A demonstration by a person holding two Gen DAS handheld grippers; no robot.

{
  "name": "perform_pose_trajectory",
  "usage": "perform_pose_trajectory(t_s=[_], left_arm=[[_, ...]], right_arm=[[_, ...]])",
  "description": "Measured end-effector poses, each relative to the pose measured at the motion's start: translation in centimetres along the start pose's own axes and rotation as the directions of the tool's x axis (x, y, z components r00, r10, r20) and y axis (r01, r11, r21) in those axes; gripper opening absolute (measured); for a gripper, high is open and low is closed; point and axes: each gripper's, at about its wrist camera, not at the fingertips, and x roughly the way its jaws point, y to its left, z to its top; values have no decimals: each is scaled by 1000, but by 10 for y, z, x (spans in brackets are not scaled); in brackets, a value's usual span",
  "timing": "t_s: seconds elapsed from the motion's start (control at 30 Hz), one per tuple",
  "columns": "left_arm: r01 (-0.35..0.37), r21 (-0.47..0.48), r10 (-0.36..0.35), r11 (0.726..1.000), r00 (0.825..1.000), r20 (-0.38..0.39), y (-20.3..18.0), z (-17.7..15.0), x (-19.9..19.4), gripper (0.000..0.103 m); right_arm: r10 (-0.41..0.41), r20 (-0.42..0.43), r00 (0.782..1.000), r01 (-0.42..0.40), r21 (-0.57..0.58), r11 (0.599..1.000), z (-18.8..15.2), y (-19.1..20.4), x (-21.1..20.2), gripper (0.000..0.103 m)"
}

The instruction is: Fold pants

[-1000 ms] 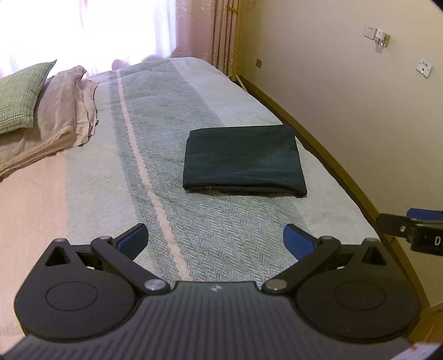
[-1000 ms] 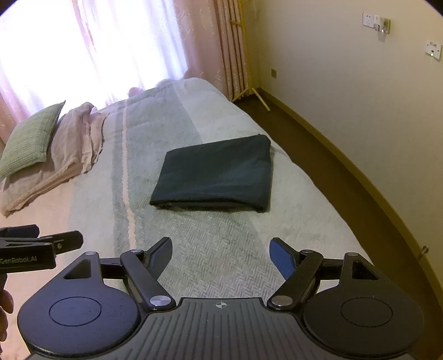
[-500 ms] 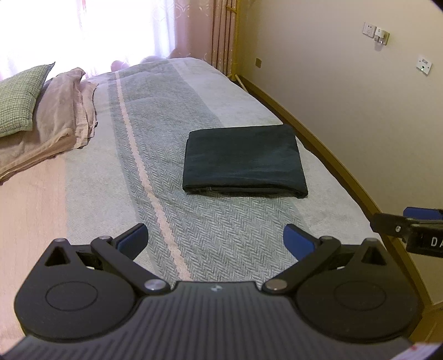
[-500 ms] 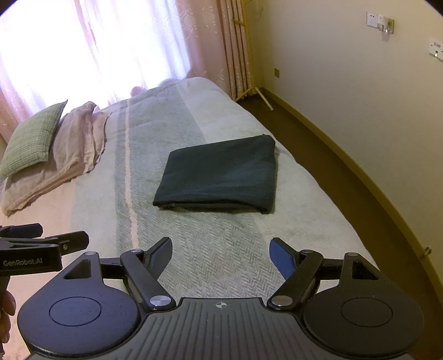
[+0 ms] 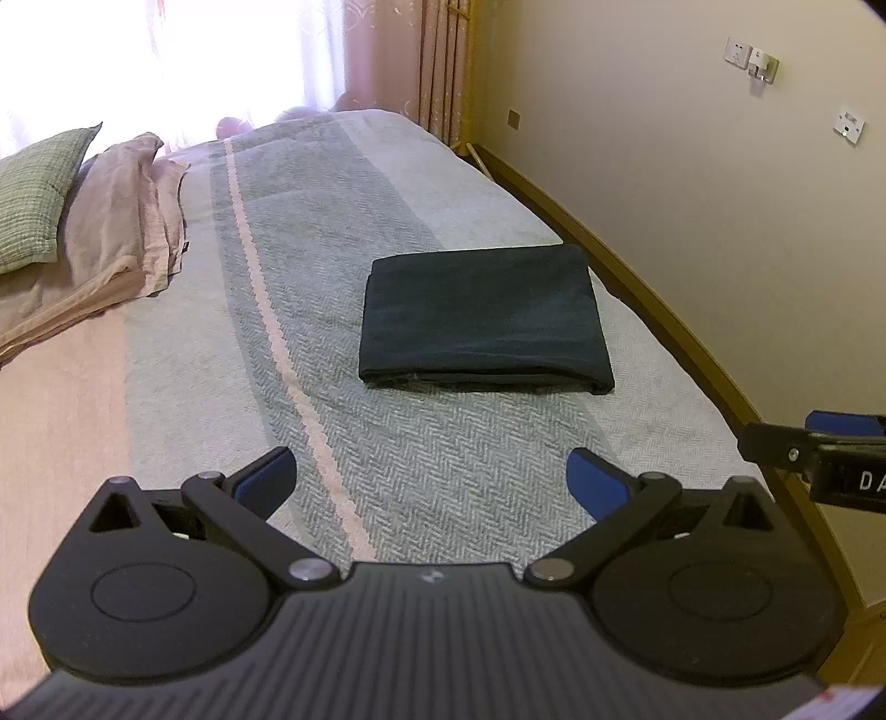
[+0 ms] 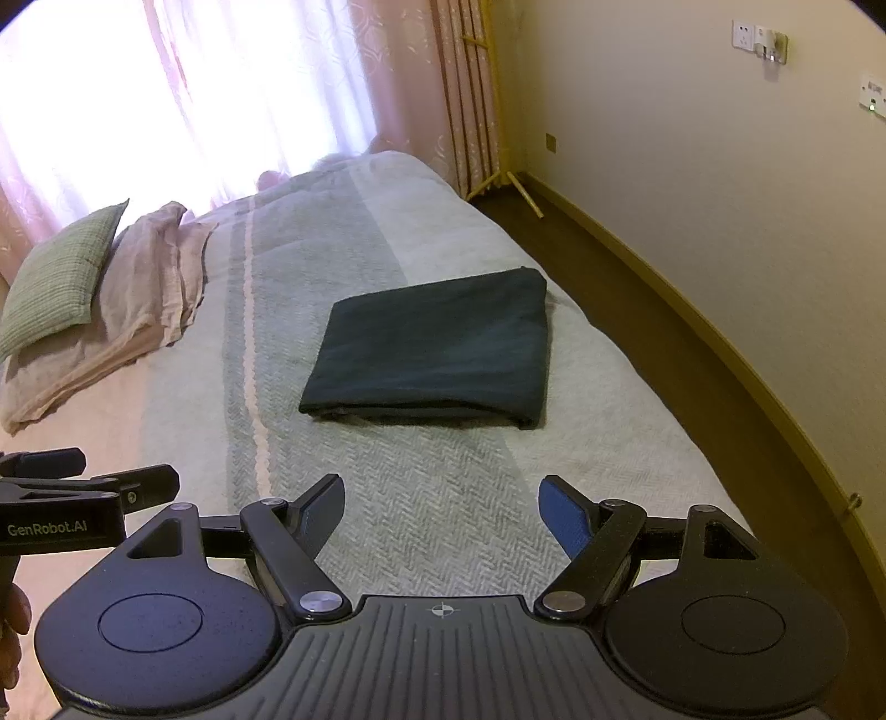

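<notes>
The pants (image 5: 484, 318), dark and folded into a flat rectangle, lie on the bed (image 5: 432, 471), on its grey-green herringbone blanket, toward the edge nearest the wall (image 5: 692, 194). Their thick folded edge faces the cameras. In the right wrist view the same pants (image 6: 432, 354) appear slightly turned, with the bare floor (image 6: 637, 288) between bed and wall.

The left gripper (image 5: 431, 482) hangs above the near part of the blanket, well apart from the pants; its blue-padded fingers (image 5: 266, 476) are spread wide, with nothing between them. The right gripper (image 6: 443, 512) is likewise short of the pants, its fingers (image 6: 562, 515) spread with only blanket visible in the gap. Each gripper shows at the edge of the other's view: the right at the right margin of the left view, the left at the left margin of the right view, where part of a hand (image 6: 14, 626) is seen.

At the far left of the bed, a green pillow (image 5: 39, 194) leans on rumpled pink bedding (image 5: 116, 232). Pink curtains (image 6: 421, 83) hang before a bright window, and wall sockets (image 5: 739, 52) sit high on the wall.
</notes>
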Motion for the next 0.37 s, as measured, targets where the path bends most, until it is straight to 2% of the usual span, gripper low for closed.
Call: perform_pose_trajectory(t_s=[0.37], left_arm=[[15, -6, -15, 1000, 1000, 13, -8, 4, 2, 102]], right_arm=[[7, -3, 1000, -7, 2, 1000, 2, -7, 3, 75]])
